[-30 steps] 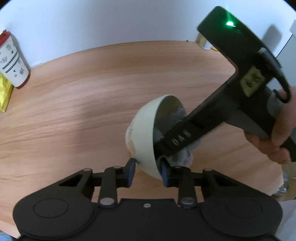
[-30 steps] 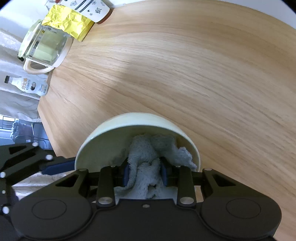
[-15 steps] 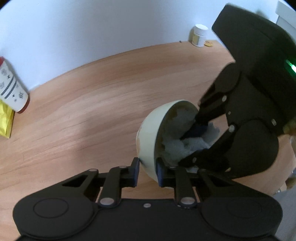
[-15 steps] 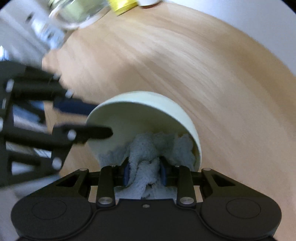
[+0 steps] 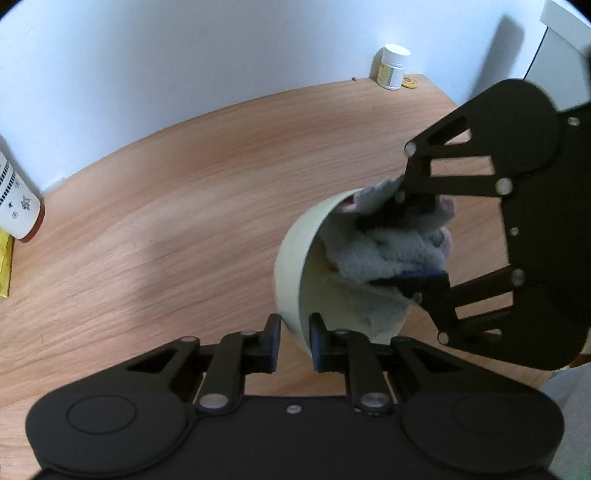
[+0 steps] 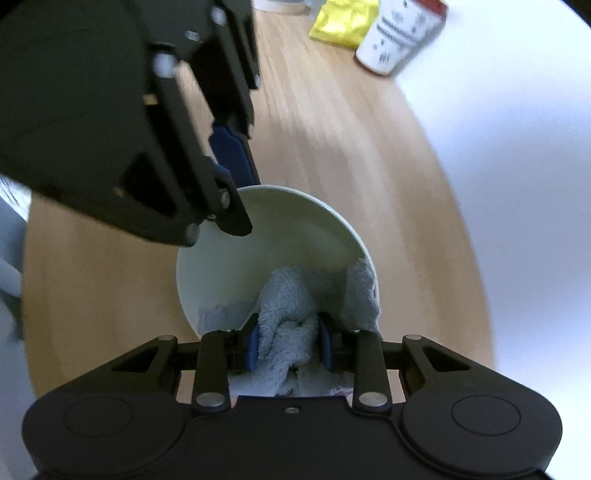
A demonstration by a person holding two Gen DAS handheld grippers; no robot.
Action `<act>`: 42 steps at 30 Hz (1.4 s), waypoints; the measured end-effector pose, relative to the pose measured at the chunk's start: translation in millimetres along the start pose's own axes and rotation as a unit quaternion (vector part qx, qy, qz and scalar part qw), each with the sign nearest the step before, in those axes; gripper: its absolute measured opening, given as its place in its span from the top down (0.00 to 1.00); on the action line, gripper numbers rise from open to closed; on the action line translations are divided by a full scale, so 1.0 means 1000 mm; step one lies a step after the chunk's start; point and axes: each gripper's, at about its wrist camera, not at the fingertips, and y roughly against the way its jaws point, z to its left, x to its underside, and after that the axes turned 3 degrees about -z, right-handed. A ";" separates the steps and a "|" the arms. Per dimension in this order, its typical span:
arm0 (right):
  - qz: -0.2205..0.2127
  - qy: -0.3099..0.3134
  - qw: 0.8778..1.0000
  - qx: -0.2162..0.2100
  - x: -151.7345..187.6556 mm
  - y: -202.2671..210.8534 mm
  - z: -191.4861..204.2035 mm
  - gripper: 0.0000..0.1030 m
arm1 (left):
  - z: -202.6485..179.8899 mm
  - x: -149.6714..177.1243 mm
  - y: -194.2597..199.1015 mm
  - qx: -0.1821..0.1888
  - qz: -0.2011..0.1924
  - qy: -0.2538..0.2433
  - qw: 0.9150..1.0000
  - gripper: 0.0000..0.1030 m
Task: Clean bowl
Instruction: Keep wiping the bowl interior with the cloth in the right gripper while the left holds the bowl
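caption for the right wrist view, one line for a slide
Right gripper presses a grey cloth inside the pale bowl while the left gripper pinches its rim.

bowl (image 5: 295, 254): pale green, tipped on edge | cloth (image 6: 291, 317): grey, bunched inside

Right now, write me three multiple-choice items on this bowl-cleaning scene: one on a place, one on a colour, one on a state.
1. Where is the cloth?
A. flat on the table
B. inside the bowl
C. draped over the cup

2. What colour is the crumpled wrapper beside the cup?
A. yellow
B. red
C. green

3. How is the bowl held?
A. resting flat on the table
B. upside down
C. tipped on its side, rim pinched by the left gripper

Answers: 1 B, the right gripper presses the cloth into the bowl; 2 A, the right wrist view shows it bright yellow; 3 C, the opening faces sideways with a pad on each side of the rim.
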 end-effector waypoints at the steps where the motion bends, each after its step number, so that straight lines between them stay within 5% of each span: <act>1: -0.007 0.007 1.000 0.012 0.000 0.002 0.001 0.67 | 0.003 0.000 -0.001 0.003 -0.001 0.001 1.000 0.85; 12: -0.065 0.028 0.996 0.047 -0.004 -0.001 -0.006 0.67 | 0.019 0.003 -0.004 0.021 -0.020 -0.004 1.000 0.86; 28: -0.133 0.001 0.990 -0.035 -0.011 -0.022 -0.006 0.65 | 0.026 0.000 -0.001 0.039 -0.029 -0.016 0.999 0.87; 36: -0.116 -0.022 0.989 -0.091 -0.016 -0.025 -0.012 0.65 | 0.035 0.000 -0.007 0.039 -0.022 0.040 0.998 0.93; 42: -0.059 -0.016 0.990 -0.126 -0.019 -0.019 -0.004 0.66 | 0.034 -0.003 -0.007 0.039 -0.024 0.044 0.998 0.95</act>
